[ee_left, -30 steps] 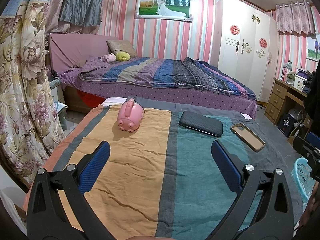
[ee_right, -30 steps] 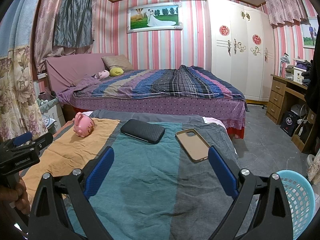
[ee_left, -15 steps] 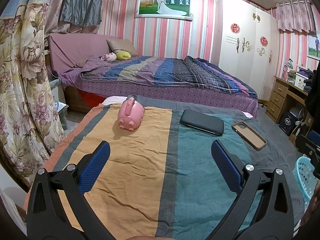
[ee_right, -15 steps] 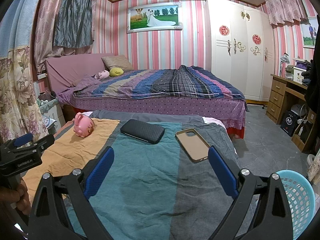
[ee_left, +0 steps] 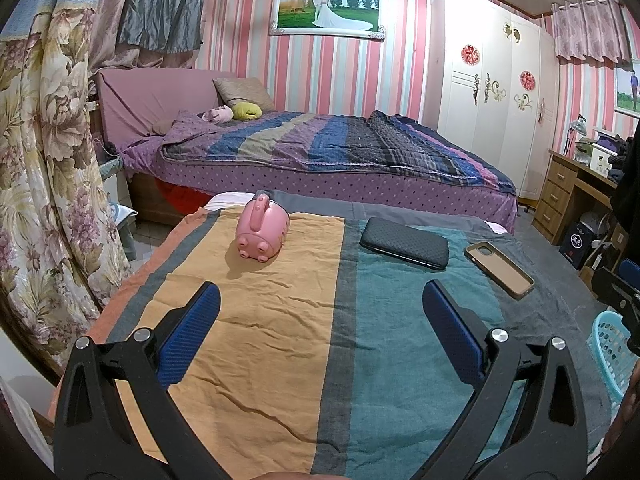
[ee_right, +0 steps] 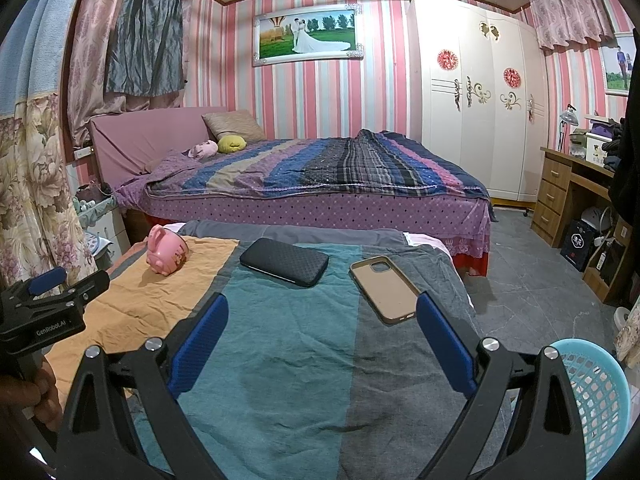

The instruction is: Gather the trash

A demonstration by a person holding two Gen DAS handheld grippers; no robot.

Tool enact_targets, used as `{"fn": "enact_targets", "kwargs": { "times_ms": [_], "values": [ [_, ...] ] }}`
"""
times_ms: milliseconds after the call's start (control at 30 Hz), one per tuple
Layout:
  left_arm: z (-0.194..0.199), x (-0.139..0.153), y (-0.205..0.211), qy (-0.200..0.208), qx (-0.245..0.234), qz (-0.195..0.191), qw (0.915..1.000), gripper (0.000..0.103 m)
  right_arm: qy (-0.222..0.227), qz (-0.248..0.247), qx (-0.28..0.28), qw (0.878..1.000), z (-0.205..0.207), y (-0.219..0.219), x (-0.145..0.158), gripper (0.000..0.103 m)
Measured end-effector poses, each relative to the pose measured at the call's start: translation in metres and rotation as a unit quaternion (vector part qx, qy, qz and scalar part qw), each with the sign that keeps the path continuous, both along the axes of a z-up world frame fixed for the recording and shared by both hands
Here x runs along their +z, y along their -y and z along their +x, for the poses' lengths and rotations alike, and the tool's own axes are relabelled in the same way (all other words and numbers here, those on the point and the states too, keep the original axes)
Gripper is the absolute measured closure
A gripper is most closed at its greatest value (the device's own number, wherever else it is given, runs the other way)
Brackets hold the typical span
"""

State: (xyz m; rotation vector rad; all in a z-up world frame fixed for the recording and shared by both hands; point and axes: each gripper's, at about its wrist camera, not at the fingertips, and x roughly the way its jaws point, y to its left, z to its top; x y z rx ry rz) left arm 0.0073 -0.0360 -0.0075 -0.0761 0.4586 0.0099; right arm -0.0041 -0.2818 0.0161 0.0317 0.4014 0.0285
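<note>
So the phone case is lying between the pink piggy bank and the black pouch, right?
Not quite. The black pouch lies in the middle, between the pink piggy bank and the phone case, which is farthest right. The right wrist view shows this.

A home bedroom: made bed [ee_right: 312,176], white wardrobe [ee_right: 472,96], wedding photo [ee_right: 306,34].

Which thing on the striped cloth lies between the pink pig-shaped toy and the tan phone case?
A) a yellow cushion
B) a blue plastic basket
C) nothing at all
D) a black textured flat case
D: the black textured flat case lies on the striped cloth with the pink pig-shaped toy to its left and the tan phone case to its right.
</note>
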Motion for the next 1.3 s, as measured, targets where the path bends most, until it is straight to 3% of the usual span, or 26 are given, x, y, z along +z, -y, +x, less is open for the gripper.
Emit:
{"fn": "enact_targets", "kwargs": {
  "times_ms": [1300],
  "values": [
    [-0.0004,-0.0003,0.0017,-0.001,-0.001,0.006,1.0000,0.005,-0.001,0.003,-0.005,1.000,0.0001,-0.0024,-0.0011,0.010]
  ]
}}
